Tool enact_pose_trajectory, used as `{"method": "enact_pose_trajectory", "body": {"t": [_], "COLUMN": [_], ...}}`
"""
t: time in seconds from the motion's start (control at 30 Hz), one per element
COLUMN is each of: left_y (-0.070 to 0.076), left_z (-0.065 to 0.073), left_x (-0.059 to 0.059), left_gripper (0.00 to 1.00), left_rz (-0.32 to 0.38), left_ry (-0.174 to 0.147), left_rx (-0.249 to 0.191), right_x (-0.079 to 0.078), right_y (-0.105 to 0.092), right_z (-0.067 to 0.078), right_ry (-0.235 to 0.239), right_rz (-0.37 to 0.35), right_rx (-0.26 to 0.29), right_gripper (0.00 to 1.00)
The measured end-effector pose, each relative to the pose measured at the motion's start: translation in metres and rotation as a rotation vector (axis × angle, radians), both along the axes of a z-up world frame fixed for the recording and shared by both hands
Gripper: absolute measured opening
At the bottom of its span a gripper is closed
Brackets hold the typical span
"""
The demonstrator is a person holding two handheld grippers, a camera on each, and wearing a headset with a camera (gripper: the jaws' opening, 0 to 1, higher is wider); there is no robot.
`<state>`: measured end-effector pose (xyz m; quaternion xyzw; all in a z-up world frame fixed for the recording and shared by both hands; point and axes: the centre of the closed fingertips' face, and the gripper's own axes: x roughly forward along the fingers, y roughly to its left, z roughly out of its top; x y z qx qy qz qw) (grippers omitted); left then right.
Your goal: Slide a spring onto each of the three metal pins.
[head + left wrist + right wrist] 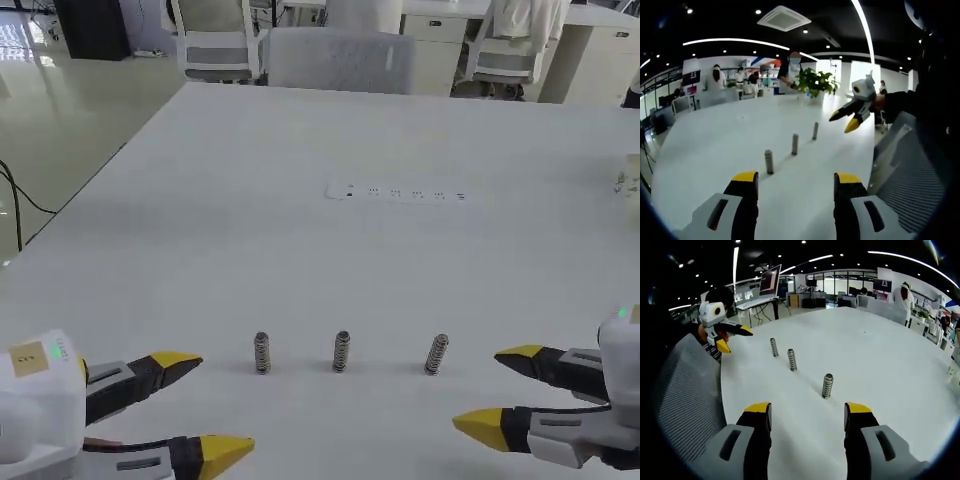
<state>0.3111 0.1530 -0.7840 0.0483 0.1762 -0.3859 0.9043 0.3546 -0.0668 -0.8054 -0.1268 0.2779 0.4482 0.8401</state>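
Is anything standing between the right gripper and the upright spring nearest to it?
Nothing visible does. Only bare white table lies between the open right gripper and the nearest spring.

My left gripper [215, 403] and right gripper [483, 388] match — pale grey-white bodies, black jaws capped with pointed yellow tips. The left carries a tan sticker [28, 358]; each shows a small green light [624, 313].
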Motion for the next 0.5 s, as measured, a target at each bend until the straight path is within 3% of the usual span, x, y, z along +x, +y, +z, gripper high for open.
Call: {"method": "enact_pose_trajectory", "body": {"t": [0.5], "left_y": [-0.0034], "left_z": [0.0023], "left_x": [-0.0009], "left_gripper": [0.56], "left_rz": [-0.004], "left_ry": [-0.004], "left_rx": [0.003], "right_x": [0.0002], "right_y": [0.0012], "right_z": [0.0032], "right_ry": [-0.008], "right_rz": [0.003], "right_rx": [0.005], "right_gripper": [0.59]}}
